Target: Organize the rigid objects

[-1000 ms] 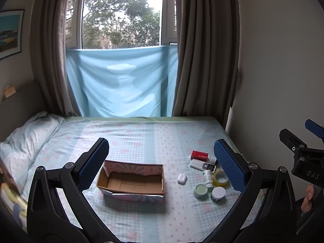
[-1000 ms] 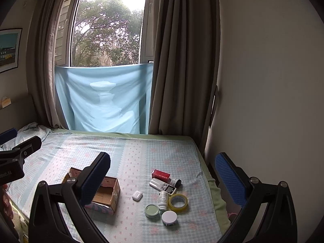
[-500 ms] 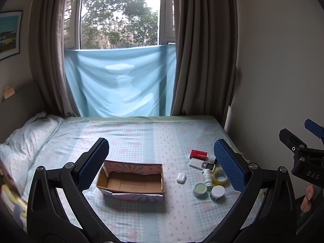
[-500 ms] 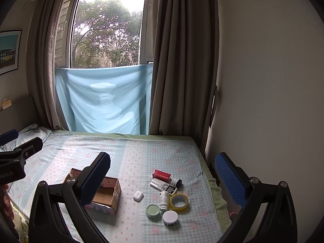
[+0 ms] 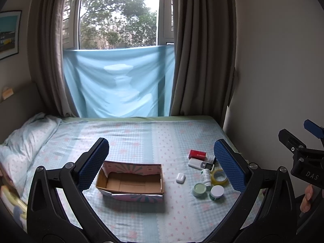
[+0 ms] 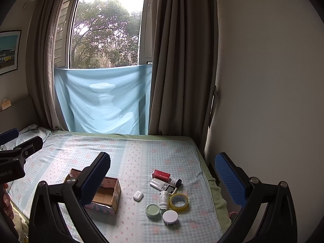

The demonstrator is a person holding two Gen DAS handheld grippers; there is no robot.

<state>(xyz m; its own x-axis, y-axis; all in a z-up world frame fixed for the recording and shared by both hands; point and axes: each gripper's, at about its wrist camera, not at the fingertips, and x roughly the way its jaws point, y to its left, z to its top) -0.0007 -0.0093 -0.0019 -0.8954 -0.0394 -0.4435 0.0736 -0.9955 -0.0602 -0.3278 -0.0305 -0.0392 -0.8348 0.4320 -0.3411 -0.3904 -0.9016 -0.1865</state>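
An open, empty cardboard box (image 5: 131, 180) (image 6: 105, 194) sits on the bed. To its right lie a white earbud case (image 5: 180, 177) (image 6: 138, 195), a red box (image 5: 197, 154) (image 6: 161, 174), a white remote (image 5: 200, 164) (image 6: 163, 185), a small white bottle (image 5: 206, 176) (image 6: 164, 199), a yellow tape roll (image 5: 219, 177) (image 6: 179, 202), a green-lidded jar (image 5: 199, 189) (image 6: 152, 210) and a white-lidded jar (image 5: 217, 192) (image 6: 170, 217). My left gripper (image 5: 161, 166) is open and empty, held above the box. My right gripper (image 6: 168, 179) is open and empty, above the small items.
The bed (image 5: 141, 133) has a checked sheet, with a pillow (image 5: 22, 141) at the left. A wall (image 6: 263, 101) runs along the bed's right edge. Curtains (image 5: 202, 60) and a blue cloth (image 5: 119, 83) hang at the window behind.
Both views have shifted only slightly. The objects on the bed have not moved and both grippers stay open.
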